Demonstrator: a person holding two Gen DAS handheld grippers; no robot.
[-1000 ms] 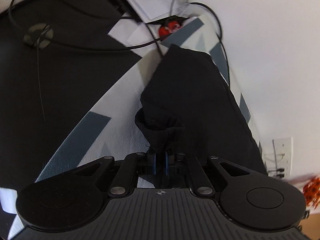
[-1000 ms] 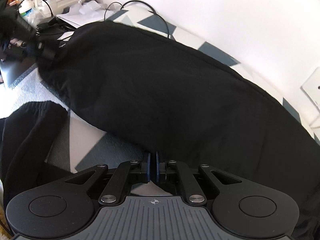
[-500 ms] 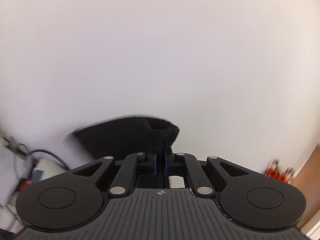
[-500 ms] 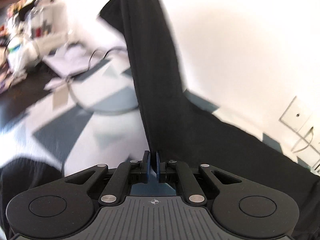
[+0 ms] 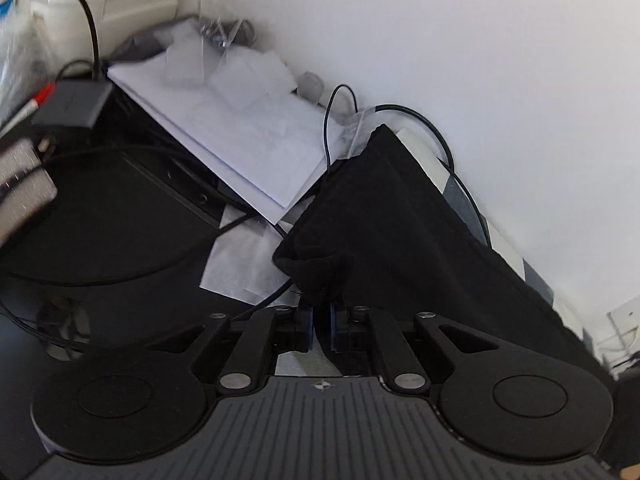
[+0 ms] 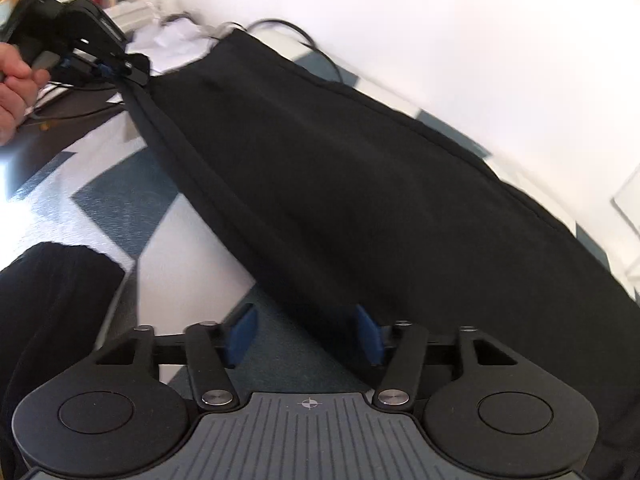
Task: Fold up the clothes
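Note:
A long black garment (image 6: 340,168) lies stretched along the wall on a white and grey-blue patterned cloth (image 6: 120,200). My left gripper (image 5: 320,312) is shut on a bunched corner of the garment (image 5: 400,232) at its far end. The right wrist view also shows the left gripper (image 6: 108,66), held by a hand (image 6: 16,92), with the cloth edge taut below it. My right gripper (image 6: 306,328) is at the near end with its jaws opening. The garment's lower edge runs between its blue pads (image 6: 368,334), and they do not press on it.
A second dark garment (image 6: 52,300) lies heaped at the near left. White papers (image 5: 240,128), a grey box (image 5: 76,104) and black cables (image 5: 448,148) crowd the dark desk (image 5: 100,220) past the garment's far end. A white wall (image 5: 480,60) runs close behind, with a socket (image 5: 620,320).
Half a second ago the garment hung lifted and upright in both shut grippers; now it lies flat along the wall. The right jaws have parted. The left gripper swung down from facing the wall.

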